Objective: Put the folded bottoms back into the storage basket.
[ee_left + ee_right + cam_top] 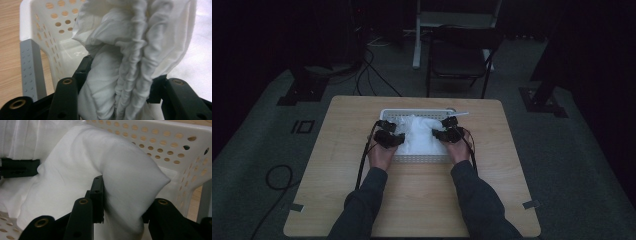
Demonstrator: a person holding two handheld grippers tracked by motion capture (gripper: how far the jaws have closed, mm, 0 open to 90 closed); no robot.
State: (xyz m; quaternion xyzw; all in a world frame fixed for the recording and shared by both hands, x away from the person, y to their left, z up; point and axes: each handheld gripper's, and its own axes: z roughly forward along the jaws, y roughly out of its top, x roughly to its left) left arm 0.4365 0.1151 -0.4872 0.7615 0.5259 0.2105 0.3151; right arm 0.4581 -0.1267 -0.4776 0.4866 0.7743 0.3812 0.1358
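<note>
A white cloth (422, 134) lies heaped in a white perforated basket (419, 159) on the wooden table. My left gripper (388, 134) is at the cloth's left side and my right gripper (449, 129) at its right side. In the left gripper view a thick, wrinkled bunch of cloth (125, 57) fills the gap between the black jaws of my left gripper (120, 78), touching both pads. In the right gripper view my right gripper (123, 205) is shut on a smooth fold of cloth (125, 170). The other gripper's jaw (20, 167) shows farther off against the cloth.
The basket wall (50, 30) rises close to the left jaws, and its far wall (175, 147) stands behind the right fold. A grey perforated bar (31, 67) stands just outside the basket. Bare tabletop (422, 200) stretches in front. A dark chair (459, 60) stands beyond the table.
</note>
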